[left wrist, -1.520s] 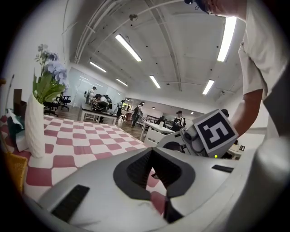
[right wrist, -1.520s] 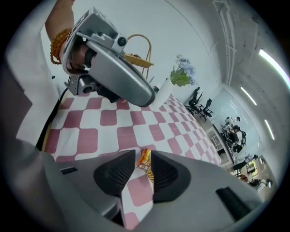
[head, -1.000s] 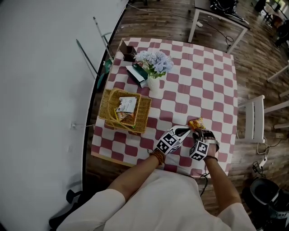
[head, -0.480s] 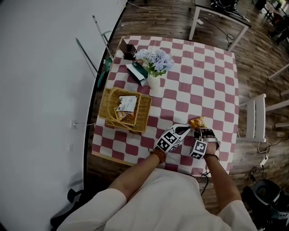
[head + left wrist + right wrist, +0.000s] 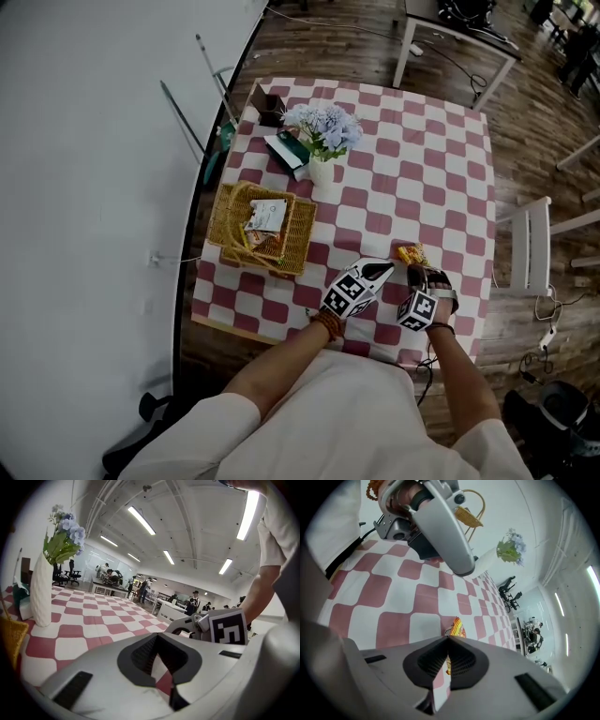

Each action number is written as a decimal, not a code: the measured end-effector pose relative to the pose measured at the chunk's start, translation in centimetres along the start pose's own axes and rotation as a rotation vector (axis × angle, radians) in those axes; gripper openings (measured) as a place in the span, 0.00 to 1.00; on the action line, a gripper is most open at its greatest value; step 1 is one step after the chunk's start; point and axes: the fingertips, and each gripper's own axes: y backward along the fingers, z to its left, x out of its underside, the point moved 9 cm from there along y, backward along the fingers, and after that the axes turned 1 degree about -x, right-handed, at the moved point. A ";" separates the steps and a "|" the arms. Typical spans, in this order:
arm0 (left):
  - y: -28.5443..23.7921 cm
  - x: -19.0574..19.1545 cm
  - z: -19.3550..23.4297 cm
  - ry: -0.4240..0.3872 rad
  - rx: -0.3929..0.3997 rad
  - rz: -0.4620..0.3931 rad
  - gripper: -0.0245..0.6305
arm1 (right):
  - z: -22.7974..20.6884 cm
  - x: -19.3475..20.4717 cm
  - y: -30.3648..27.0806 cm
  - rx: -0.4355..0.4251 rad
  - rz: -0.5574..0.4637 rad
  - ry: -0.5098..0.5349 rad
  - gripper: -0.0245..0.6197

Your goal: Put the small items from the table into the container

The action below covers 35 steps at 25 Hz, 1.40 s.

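One orange snack packet [image 5: 410, 254] lies on the checked surface [image 5: 422, 159], well to the right of the basket [image 5: 222, 228] in the head view, and it's the only loose small item out there. The right gripper [image 5: 413, 270] is right on it: its jaws are closing, narrowed almost to nothing, and the right gripper view shows the packet's near edge pinched between the pads while the rest pokes out beyond the tips.

Two grippers in play. The left gripper [image 5: 386, 269] sits just beside the right one, on the basket's side of it, jaws drawn together with only tablecloth showing behind them.

One wicker basket at the surface's left edge, handle up. One white packet [image 5: 263, 217] lies on top inside, with colourful wrappers under it that I can't count.

Beyond the basket stands one white vase [image 5: 321, 171] of pale blue flowers, just off its far right corner.
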 end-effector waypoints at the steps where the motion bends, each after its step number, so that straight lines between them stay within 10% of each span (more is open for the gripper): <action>1: 0.2 -0.1 0.0 0.000 -0.003 -0.005 0.07 | -0.3 -0.1 0.4 0.009 -0.010 -0.022 0.07; 24: 8.9 -8.3 -3.4 -0.054 -0.060 -0.214 0.07 | -5.7 -3.7 14.5 0.106 -0.416 -0.647 0.07; 35: 14.0 -14.0 -7.0 -0.160 -0.053 -0.321 0.07 | -7.7 -6.9 22.7 0.162 -0.648 -0.744 0.07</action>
